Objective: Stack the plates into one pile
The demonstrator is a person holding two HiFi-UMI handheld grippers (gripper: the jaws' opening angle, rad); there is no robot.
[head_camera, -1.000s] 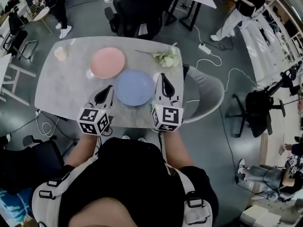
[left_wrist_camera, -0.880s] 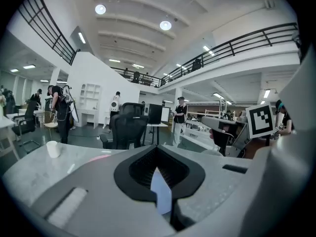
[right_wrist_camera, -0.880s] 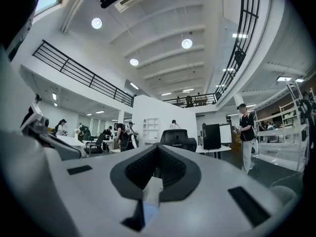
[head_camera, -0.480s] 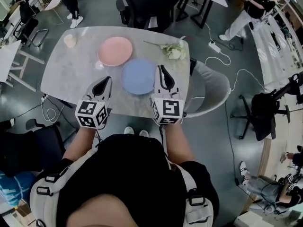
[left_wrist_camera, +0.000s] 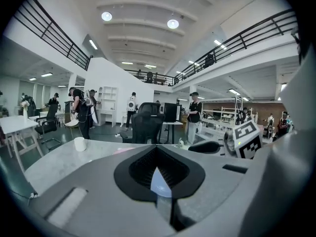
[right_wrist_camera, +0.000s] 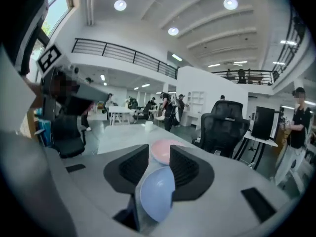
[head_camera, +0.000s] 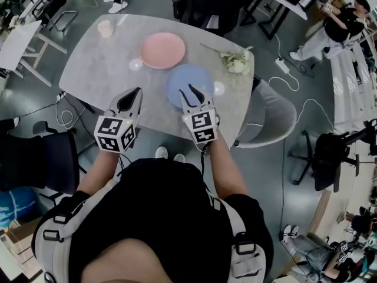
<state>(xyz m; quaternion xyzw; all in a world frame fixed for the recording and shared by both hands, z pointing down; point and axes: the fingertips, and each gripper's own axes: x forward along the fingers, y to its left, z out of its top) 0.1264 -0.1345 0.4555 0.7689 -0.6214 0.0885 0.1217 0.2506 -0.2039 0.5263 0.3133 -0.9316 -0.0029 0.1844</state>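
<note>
A blue plate (head_camera: 191, 78) lies on the grey table (head_camera: 100, 69), with a pink plate (head_camera: 162, 50) just beyond it to the left. My right gripper (head_camera: 193, 93) hovers over the blue plate's near edge. Its jaws are opening, and the pads press on nothing. In the right gripper view the blue plate (right_wrist_camera: 157, 194) shows through the gap of the right gripper (right_wrist_camera: 158, 149), with the pink plate (right_wrist_camera: 165, 151) farther on. My left gripper (head_camera: 133, 94) is shut and empty over bare table, left of the blue plate. In the left gripper view that gripper (left_wrist_camera: 157, 149) has its tips together.
A white cup (head_camera: 106, 28) stands at the table's far left corner, and a bunch of pale flowers (head_camera: 237, 62) lies at the far right edge. A grey chair (head_camera: 277, 114) sits to the right of the table and a black office chair (head_camera: 218, 2) behind it. People stand around the room.
My right gripper's jaws have parted from shut, and it has shifted left over the blue plate's near edge. The left gripper stays shut in much the same place.
</note>
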